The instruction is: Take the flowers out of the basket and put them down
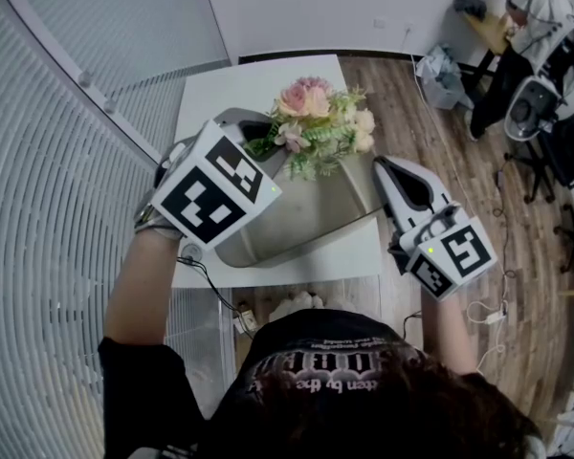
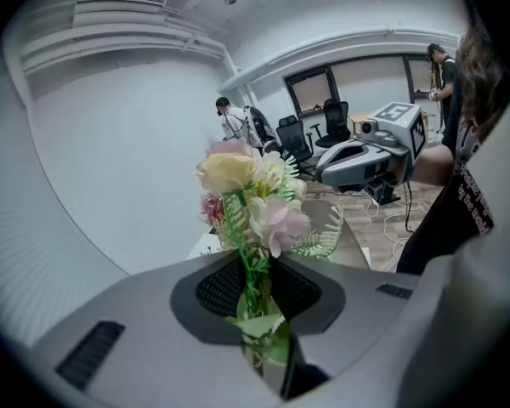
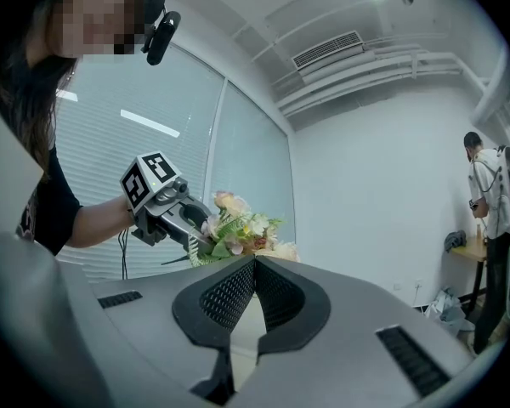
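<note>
A bunch of pink, cream and green flowers (image 1: 320, 122) is held up over the far end of a grey-beige basket (image 1: 306, 213) on the white table (image 1: 230, 89). My left gripper (image 1: 265, 144) is shut on the green stems; in the left gripper view the stems (image 2: 253, 283) are squeezed between the pads and the blooms (image 2: 246, 185) stand above. My right gripper (image 1: 383, 163) hovers at the basket's right rim, apart from the flowers. In the right gripper view its jaw tips (image 3: 255, 262) meet with nothing seen clamped. That view shows the bouquet (image 3: 238, 228) ahead.
A slatted glass wall runs along the table's left. On the wooden floor to the right lie cables (image 1: 488, 314). Farther back are office chairs (image 1: 531, 108) and a person (image 1: 540, 8) at a desk. The table's front edge lies just past the basket.
</note>
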A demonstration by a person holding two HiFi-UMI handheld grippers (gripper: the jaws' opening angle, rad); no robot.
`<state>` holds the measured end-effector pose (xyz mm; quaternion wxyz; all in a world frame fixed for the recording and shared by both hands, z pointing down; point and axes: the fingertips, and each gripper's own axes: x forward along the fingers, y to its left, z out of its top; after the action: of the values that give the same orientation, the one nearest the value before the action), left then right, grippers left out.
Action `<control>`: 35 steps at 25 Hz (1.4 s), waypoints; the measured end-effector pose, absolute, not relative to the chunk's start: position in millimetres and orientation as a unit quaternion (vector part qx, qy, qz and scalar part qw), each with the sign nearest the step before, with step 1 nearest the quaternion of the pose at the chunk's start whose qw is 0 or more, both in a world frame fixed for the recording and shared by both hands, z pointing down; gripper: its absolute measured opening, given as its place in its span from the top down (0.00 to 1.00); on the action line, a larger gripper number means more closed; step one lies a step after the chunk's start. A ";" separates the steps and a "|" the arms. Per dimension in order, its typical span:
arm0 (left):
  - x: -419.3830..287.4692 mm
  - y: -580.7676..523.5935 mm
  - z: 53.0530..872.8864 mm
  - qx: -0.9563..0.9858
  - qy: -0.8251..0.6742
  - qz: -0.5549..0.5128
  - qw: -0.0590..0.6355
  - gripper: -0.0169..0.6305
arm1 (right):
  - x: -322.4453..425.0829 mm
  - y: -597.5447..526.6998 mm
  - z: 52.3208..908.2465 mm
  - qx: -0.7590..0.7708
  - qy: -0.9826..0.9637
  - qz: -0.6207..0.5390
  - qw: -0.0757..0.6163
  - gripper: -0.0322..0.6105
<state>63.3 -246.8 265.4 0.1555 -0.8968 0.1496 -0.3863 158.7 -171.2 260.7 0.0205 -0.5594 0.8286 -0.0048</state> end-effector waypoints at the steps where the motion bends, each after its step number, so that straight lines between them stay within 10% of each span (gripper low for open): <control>1: 62.5 -246.6 265.0 -0.896 0.150 -0.387 0.158 0.85 | 158.6 -171.0 259.9 -0.559 0.829 -0.006 0.022 0.91; 22: 44.5 -236.2 240.9 -0.896 0.220 -0.371 0.106 0.86 | 153.2 -159.6 249.9 -0.530 0.848 0.007 0.019 0.90; 35: -84.6 -281.2 249.7 -0.880 0.357 -0.312 0.024 0.86 | 58.4 -200.8 278.7 -0.463 0.886 -0.004 0.001 0.90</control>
<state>-84.6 -281.2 249.7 0.0244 -0.8803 0.3565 -0.3121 58.4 -200.8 278.7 0.0008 -0.4632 0.8863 -0.0043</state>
